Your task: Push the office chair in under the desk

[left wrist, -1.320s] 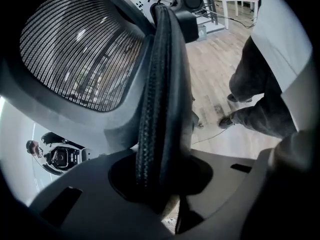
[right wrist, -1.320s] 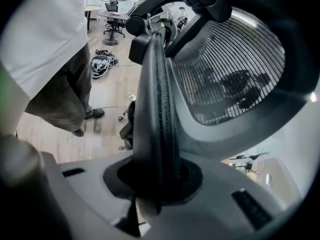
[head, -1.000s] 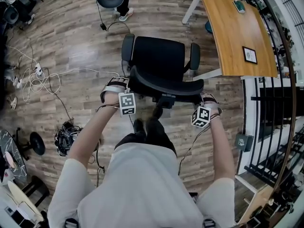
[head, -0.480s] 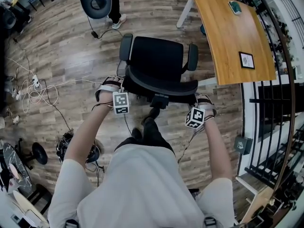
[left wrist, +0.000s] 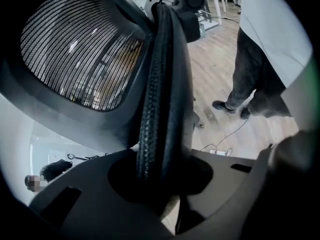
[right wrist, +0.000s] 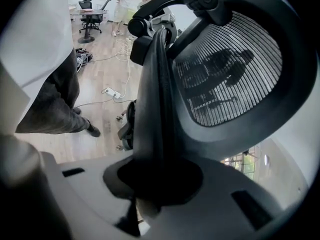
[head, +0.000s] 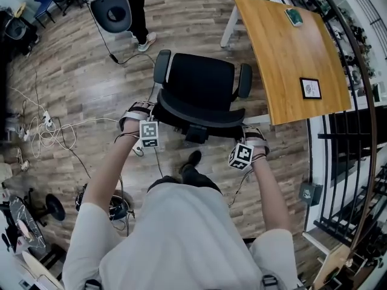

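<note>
Chair [head: 201, 80] is gripped at the backrest rim, left side by left tool [head: 151, 116], right side by right tool [head: 247, 135]. It is stood on the floor just left of table [head: 284, 59], not yet under it. Nearly the whole push is judged left.

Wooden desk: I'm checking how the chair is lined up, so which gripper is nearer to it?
Right. The right gripper clamps the backrest edge on the desk side; the left gripper clamps the opposite edge, farther away.
</note>
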Demonstrator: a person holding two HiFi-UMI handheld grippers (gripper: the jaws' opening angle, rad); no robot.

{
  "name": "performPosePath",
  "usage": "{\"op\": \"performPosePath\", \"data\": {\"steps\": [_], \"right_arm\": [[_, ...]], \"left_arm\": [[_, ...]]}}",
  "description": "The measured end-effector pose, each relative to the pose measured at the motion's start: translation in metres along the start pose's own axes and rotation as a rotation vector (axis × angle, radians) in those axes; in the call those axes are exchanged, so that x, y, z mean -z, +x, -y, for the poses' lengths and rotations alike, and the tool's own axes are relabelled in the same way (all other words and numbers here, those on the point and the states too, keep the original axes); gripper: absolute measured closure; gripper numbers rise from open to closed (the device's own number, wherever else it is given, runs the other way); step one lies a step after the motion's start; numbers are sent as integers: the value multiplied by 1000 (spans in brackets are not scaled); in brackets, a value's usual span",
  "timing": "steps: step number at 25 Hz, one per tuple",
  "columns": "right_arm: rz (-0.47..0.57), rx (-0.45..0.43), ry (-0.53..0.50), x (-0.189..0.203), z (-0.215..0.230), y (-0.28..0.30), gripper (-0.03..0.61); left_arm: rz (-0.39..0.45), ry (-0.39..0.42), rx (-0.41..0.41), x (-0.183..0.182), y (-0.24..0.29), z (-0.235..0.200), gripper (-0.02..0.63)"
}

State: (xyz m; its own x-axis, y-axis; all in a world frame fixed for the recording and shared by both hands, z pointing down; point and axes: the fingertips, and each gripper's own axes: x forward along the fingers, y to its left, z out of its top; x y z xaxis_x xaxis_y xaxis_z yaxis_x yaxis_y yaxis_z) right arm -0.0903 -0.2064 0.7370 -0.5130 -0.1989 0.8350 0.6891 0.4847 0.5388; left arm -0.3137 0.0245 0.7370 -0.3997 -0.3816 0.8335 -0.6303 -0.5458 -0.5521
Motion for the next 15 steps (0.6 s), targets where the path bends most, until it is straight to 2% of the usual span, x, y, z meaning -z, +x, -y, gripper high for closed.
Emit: {"op": "performPosePath", "data": {"steps": [15], "right_arm": [[-82,27,125,28,61,37,518]], "left_arm": [[95,119,-19,-21,70,-107,526]]}}
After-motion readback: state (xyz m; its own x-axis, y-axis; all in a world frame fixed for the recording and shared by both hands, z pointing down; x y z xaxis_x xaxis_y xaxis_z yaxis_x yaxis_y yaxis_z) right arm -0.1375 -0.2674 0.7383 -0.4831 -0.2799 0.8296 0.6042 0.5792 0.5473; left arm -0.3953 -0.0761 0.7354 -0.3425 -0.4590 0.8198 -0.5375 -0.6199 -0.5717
